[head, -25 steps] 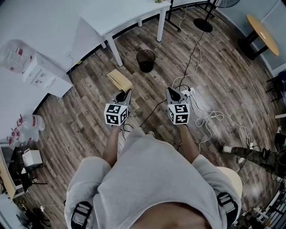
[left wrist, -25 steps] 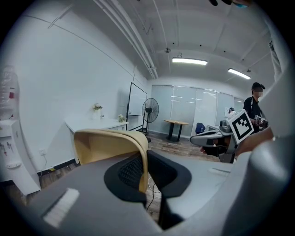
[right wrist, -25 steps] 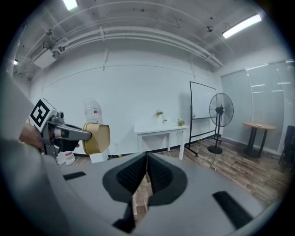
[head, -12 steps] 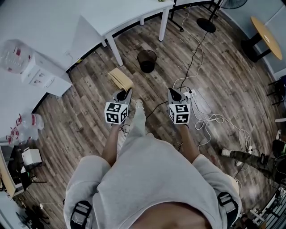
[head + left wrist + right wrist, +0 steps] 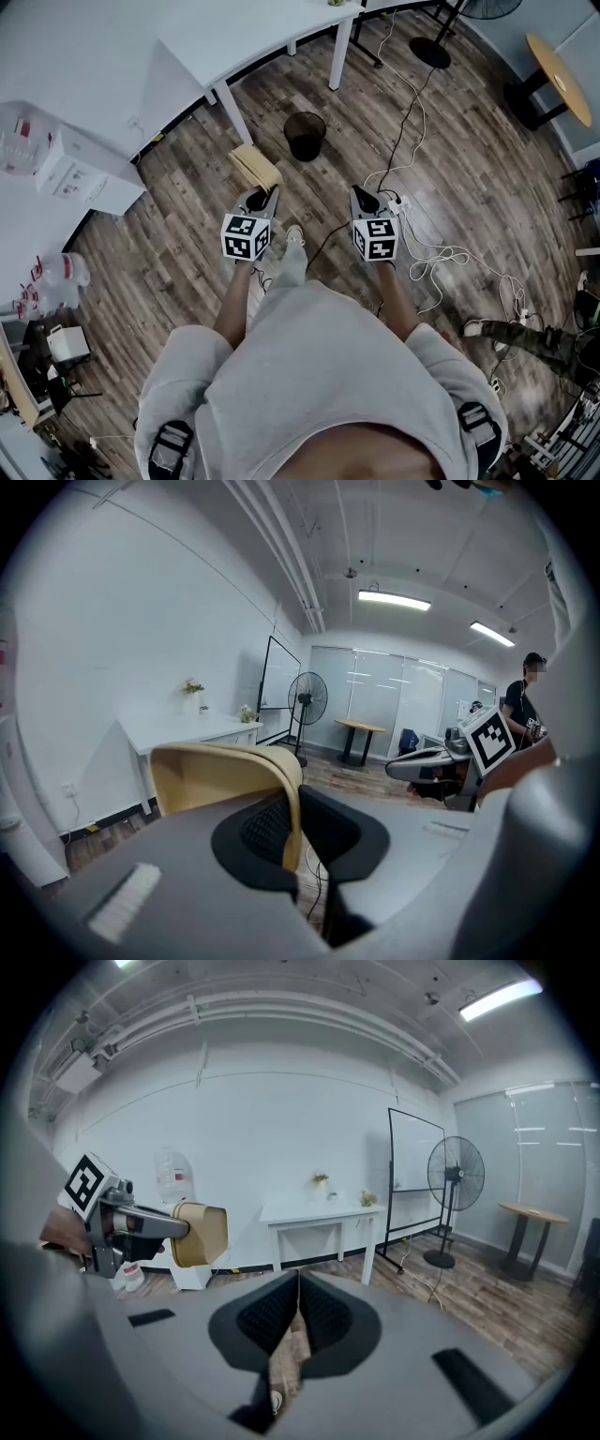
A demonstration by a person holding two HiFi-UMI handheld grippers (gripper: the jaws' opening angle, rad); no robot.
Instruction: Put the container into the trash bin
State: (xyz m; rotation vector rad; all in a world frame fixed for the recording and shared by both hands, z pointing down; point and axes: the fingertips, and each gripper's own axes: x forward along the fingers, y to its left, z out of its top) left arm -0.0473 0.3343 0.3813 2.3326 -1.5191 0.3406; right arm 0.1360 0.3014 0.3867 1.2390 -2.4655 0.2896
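Note:
A tan paper container (image 5: 256, 167) hangs in front of my left gripper (image 5: 260, 195), which is shut on its rim. In the left gripper view the container's thin wall (image 5: 225, 772) runs down between the two dark pads of the left gripper (image 5: 292, 827). The black mesh trash bin (image 5: 305, 136) stands on the wooden floor a short way ahead, to the right of the container. My right gripper (image 5: 360, 196) is level with the left one, shut and empty. In the right gripper view, the right gripper (image 5: 298, 1305) has its pads together, and the container (image 5: 201, 1234) shows at the left.
A white table (image 5: 246, 39) stands beyond the bin, with its leg (image 5: 228, 106) close to the bin's left. Cables and a power strip (image 5: 397, 200) lie on the floor to the right. A fan base (image 5: 431, 52), a round wooden table (image 5: 552, 69), a white cabinet (image 5: 86, 167) and another person's leg (image 5: 531, 327) stand around.
The person has stepped forward, and both grippers have moved with them toward the bin. The container stays in the left gripper's jaws.

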